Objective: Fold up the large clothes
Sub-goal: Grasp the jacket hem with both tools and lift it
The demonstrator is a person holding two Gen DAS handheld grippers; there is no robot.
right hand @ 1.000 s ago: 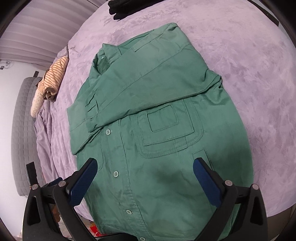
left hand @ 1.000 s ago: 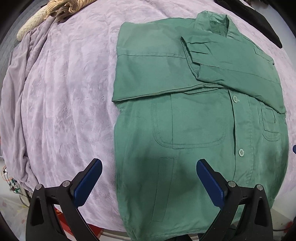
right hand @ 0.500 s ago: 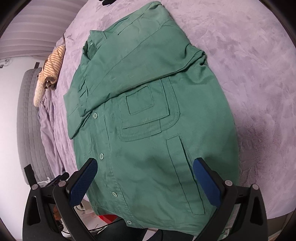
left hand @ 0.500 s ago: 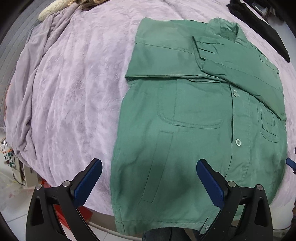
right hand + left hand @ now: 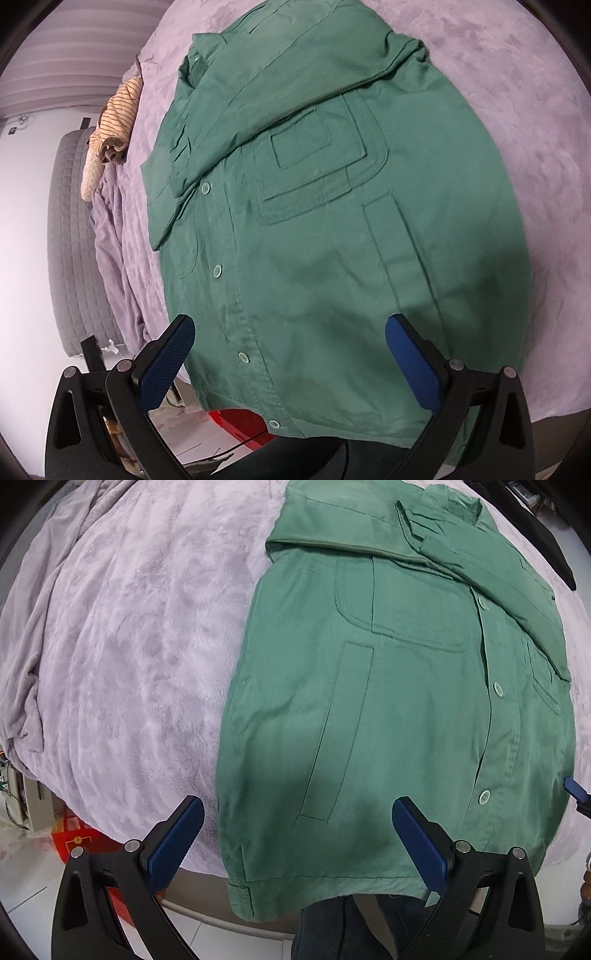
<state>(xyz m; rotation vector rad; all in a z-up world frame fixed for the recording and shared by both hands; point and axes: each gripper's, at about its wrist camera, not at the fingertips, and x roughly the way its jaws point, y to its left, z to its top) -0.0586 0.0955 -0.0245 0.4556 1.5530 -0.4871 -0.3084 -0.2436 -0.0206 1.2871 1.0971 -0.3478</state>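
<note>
2 grippers, left (image 5: pixel 297 829) and right (image 5: pixel 286 347), gape wide above the green shirt's (image 5: pixel 399 716) hem.

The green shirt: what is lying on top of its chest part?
Both sleeves of the green shirt are folded across the chest, overlapping below the collar. They cover the upper buttons and the tops of the pockets.

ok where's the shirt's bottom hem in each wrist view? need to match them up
Left wrist: hem runs along the bottom, between the open fingers of the left gripper, overhanging the bed edge.
Right wrist: hem at bottom centre, between the open fingers of the right gripper.
Shared landmark: the button placket, right of centre in the left view, left of centre in the right view.
</note>
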